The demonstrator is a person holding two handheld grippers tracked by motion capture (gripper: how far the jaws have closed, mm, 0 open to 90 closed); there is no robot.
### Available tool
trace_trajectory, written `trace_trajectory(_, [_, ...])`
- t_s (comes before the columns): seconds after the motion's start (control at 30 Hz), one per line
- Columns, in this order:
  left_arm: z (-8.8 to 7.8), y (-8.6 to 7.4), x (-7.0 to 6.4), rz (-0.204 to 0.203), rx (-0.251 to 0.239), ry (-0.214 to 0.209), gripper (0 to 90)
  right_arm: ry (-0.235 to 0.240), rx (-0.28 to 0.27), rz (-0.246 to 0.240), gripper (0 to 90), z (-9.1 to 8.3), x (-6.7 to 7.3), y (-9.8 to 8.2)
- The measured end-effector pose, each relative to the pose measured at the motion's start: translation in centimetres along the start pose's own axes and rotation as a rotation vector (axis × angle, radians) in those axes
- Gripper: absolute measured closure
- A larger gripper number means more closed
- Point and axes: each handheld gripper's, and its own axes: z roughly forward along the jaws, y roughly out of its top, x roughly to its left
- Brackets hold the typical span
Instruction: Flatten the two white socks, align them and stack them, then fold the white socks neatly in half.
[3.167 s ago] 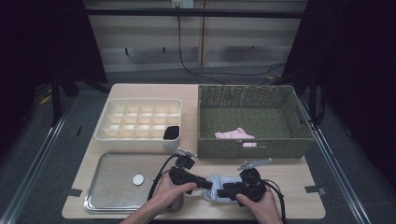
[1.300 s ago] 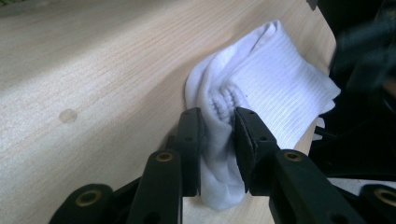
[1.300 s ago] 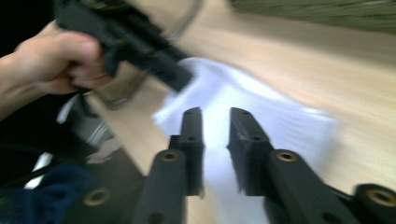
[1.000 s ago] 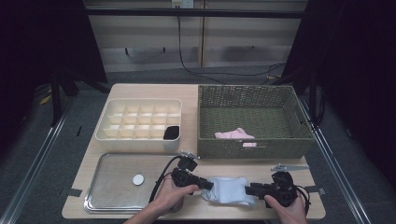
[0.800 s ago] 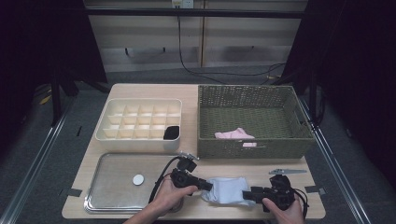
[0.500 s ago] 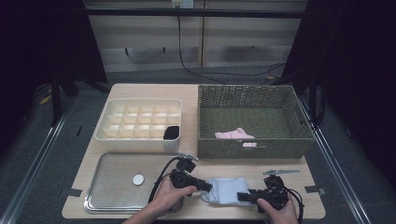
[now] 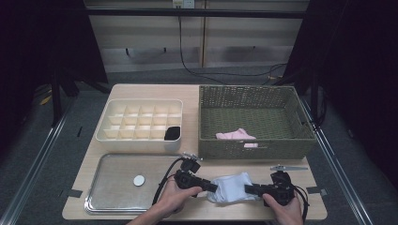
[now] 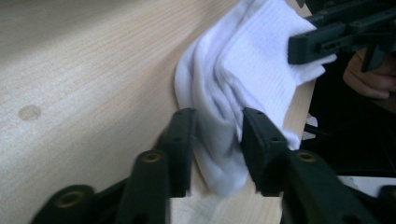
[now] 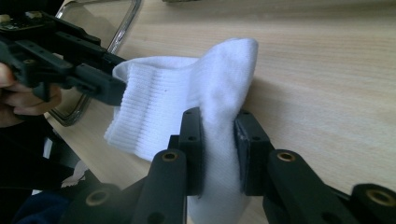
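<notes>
Wooden table carries, from largest to smallest: a woven green basket at the far right with a pink cloth inside; a cream divided organiser at the far left, one dark item in its near right compartment; a metal tray at the near left bearing a small white disc; and a white sock lying bunched on the near edge of the table, between the two grippers.

Left gripper has its jaws either side of one end of the sock; these jaws have just been opening, and in the left gripper view the fabric sits between them with the pads loose or barely touching. Right gripper clamps the other end; its jaws have just been closing, and in the right gripper view both pads pinch a fold of cloth.

Handling, as a judgement: the sock is light, soft and limp, not fragile; it will sag and bunch, so a hold on the ribbed cuff or a doubled fold should be the most secure.

High view gives the layout of basket, organiser and tray; the gripper views add the cuff ribbing, the folds and the pad contact.
</notes>
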Motion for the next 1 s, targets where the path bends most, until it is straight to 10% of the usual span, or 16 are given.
trace_trajectory(0.3, [0.0, 0.0, -0.1, 0.017, 0.019, -0.002, 77.1, -0.009, -0.004, -0.027, 76.2, -0.2, 0.3, 0.6])
trace_trajectory(1.0, [0.2, 0.2, 0.1, -0.002, 0.021, -0.003, 78.7, 0.049, 0.029, -0.129, 75.7, 1.2, 3.2, 2.1])
